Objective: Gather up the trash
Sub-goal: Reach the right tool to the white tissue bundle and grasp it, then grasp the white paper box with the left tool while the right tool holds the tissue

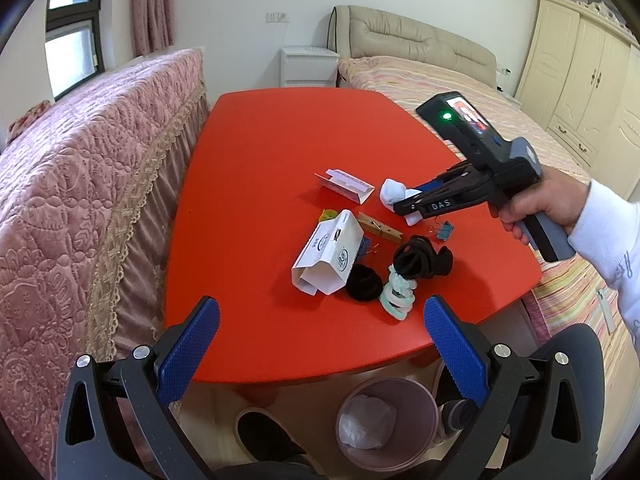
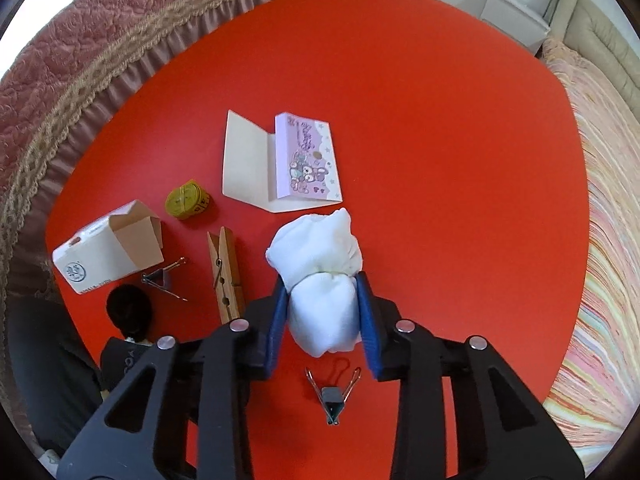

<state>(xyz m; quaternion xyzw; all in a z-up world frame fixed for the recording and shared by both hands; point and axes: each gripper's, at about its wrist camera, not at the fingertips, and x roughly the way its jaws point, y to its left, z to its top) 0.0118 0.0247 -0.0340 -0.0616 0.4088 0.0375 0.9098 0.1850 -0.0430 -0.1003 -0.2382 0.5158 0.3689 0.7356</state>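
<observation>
My right gripper (image 2: 323, 280) is shut on a crumpled white tissue wad (image 2: 318, 264), held just above the red table (image 2: 440, 160); it also shows in the left wrist view (image 1: 404, 206) with the wad (image 1: 391, 191) at its tip. My left gripper (image 1: 320, 312) is open and empty, above the table's near edge. A pink trash bin (image 1: 386, 420) with white paper inside stands on the floor under that edge. An open white carton (image 1: 330, 258) (image 2: 108, 248) lies on the table.
On the table: a purple notepad on a card (image 2: 280, 164), yellow tape roll (image 2: 188, 199), wooden clothespin (image 2: 225, 276), binder clips (image 2: 332, 394), black hair ties (image 1: 416, 260), pale green ties (image 1: 398, 292). A pink covered sofa (image 1: 80, 200) is left, a bed (image 1: 480, 92) right.
</observation>
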